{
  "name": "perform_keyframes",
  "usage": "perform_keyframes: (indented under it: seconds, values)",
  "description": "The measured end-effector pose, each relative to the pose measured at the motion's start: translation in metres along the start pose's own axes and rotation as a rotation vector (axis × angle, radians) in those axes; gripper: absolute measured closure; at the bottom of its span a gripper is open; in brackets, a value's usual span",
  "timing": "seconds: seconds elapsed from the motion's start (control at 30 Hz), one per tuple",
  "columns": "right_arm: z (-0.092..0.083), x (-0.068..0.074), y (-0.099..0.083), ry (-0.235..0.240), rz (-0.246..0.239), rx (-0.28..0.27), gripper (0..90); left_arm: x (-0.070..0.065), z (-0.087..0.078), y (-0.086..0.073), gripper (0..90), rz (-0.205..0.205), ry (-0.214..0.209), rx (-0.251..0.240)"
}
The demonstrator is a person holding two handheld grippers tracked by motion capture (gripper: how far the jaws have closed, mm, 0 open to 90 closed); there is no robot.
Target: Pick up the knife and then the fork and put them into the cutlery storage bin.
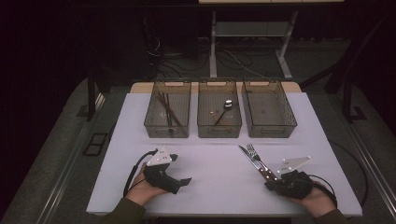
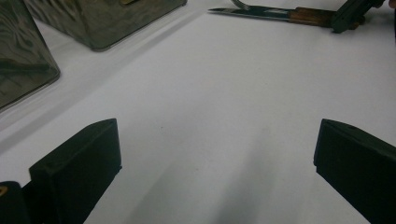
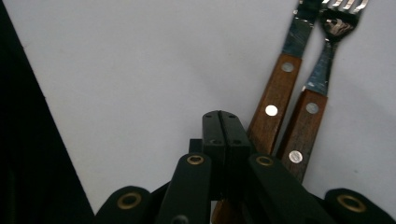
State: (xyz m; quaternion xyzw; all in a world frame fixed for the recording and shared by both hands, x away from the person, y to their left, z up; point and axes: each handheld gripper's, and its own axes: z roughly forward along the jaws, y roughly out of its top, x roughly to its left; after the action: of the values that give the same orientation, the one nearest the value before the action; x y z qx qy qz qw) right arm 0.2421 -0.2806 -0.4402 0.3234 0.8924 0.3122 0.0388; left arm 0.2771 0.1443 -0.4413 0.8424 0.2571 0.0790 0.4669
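Note:
A knife (image 1: 253, 160) and a fork (image 1: 252, 150), both with brown wooden handles, lie side by side on the white table (image 1: 215, 186) at the front right. My right gripper (image 1: 271, 185) is shut at their handle ends. In the right gripper view its jaws (image 3: 225, 123) are pressed together with nothing between them, just left of the knife handle (image 3: 273, 105) and the fork handle (image 3: 303, 126). My left gripper (image 1: 182, 170) rests at the front left, open, with bare table between its jaws (image 2: 217, 154). That view also catches the knife (image 2: 261, 13) far off.
Three clear brown bins stand in a row at the back of the table. The left bin (image 1: 167, 131) holds thin dark sticks. The middle bin (image 1: 219, 131) holds a spoon-like piece. The right bin (image 1: 270, 132) looks bare. A desk frame and cables stand behind.

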Motion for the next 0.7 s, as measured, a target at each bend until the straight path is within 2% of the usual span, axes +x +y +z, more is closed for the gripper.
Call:
perform_keyframes:
  seconds: [0.3,0.4,0.7]
  values:
    - [-0.006,-0.012,-0.003,-0.046,0.003,0.007,89.3,0.000,0.000,0.000,0.0,0.000,-0.002,0.001]
    - [-0.007,-0.016,-0.005,-0.059,0.019,0.009,89.3,0.000,0.000,0.000,0.0,0.001,-0.002,0.001]
    - [-0.008,-0.019,-0.006,-0.055,0.014,0.005,89.3,0.000,0.000,0.000,0.0,0.003,-0.006,0.002]
